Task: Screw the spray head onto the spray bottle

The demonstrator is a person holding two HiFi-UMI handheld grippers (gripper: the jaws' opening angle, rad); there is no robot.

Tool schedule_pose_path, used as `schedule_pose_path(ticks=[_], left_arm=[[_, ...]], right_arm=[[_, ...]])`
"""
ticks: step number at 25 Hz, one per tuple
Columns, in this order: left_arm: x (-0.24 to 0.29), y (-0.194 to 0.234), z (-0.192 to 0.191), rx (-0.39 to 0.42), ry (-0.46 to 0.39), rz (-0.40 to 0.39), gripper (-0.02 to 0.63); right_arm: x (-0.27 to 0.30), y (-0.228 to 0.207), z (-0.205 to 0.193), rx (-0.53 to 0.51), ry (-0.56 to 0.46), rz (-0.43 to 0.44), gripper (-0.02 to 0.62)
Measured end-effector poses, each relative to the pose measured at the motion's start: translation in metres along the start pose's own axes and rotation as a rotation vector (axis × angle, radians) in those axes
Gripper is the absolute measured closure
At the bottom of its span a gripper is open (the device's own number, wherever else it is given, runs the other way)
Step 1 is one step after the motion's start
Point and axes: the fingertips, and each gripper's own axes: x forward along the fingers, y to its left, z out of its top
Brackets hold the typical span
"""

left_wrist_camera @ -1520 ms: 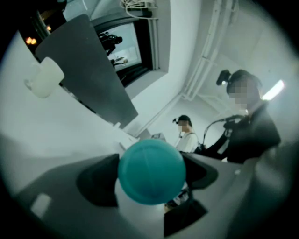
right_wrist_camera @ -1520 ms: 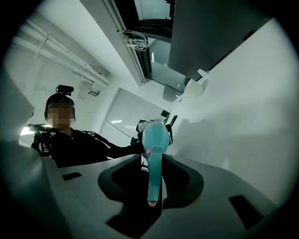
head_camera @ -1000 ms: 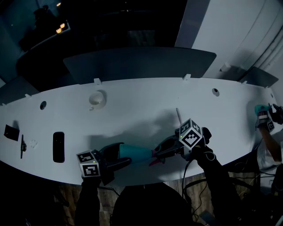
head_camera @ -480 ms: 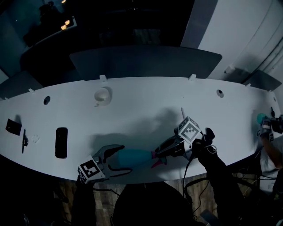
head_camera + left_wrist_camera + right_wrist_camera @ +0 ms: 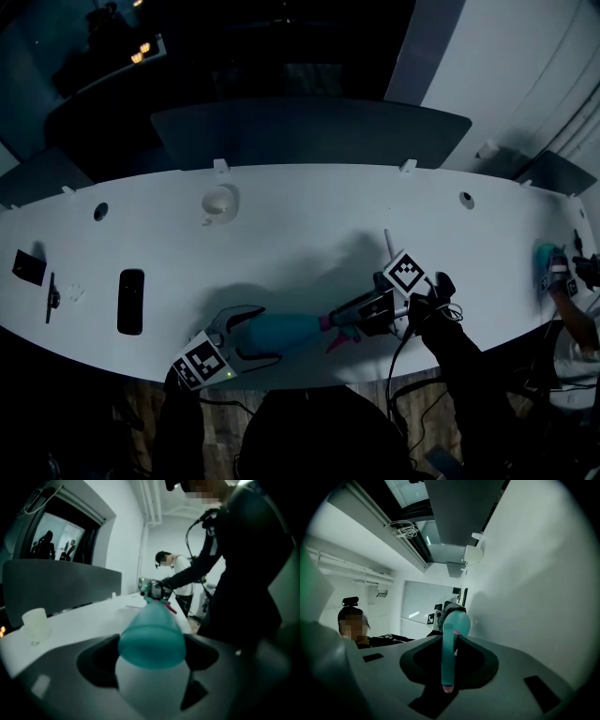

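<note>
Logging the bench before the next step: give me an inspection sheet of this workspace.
Surface: white curved table.
Job's things: teal spray bottle held level over the near edge, spray head at its neck.
Clutter: white cup, black flat device.
Grippers: left hand-held gripper shut on the bottle's base; right hand-held gripper on the spray head, jaws just closing further.
Cables: black cable below the right hand.
Surroundings: dark partition behind; another person at right edge.

Teal bottle (image 5: 286,330) w/ whitish base; teal spray head (image 5: 449,653) w/ pink accents. White worktop (image 5: 300,234), white cup (image 5: 218,202), black slab (image 5: 130,301). Dark grey l. claw (image 5: 255,335), its cube patterned in B&W squares.
</note>
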Motion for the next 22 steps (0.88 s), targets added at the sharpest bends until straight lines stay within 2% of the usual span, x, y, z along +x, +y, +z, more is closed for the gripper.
schedule_pose_path(ticks=[2,5,7,10,12,15,19,22], left_arm=[[0.003,-0.002,0.002,-0.014,-0.020,0.003,0.189],[0.000,-0.004,0.010,-0.047,-0.082,0.032,0.192],[-0.001,0.000,0.016,-0.063,-0.126,0.047,0.192],[-0.003,0.000,0.023,-0.061,-0.165,0.058,0.192],[-0.002,-0.001,0.023,-0.047,-0.153,0.062,0.192],[0.000,-0.002,0.022,-0.041,-0.132,0.058,0.192],[0.003,-0.006,0.013,-0.045,-0.084,0.042,0.192],[0.002,-0.001,0.015,-0.059,-0.097,0.077,0.189]], right_arm=[[-0.003,0.001,-0.001,-0.012,0.005,-0.008,0.499],[-0.006,0.013,0.002,-0.045,-0.045,0.050,0.499],[-0.010,0.025,0.007,-0.138,-0.082,0.065,0.497],[-0.011,0.024,0.006,-0.298,-0.070,-0.032,0.497],[-0.011,0.016,0.003,-0.283,-0.056,-0.070,0.495],[-0.011,0.013,0.001,-0.230,-0.058,-0.072,0.496],[-0.011,0.006,-0.006,-0.282,0.019,-0.146,0.497],[-0.011,0.022,0.008,-0.318,-0.055,-0.113,0.499]])
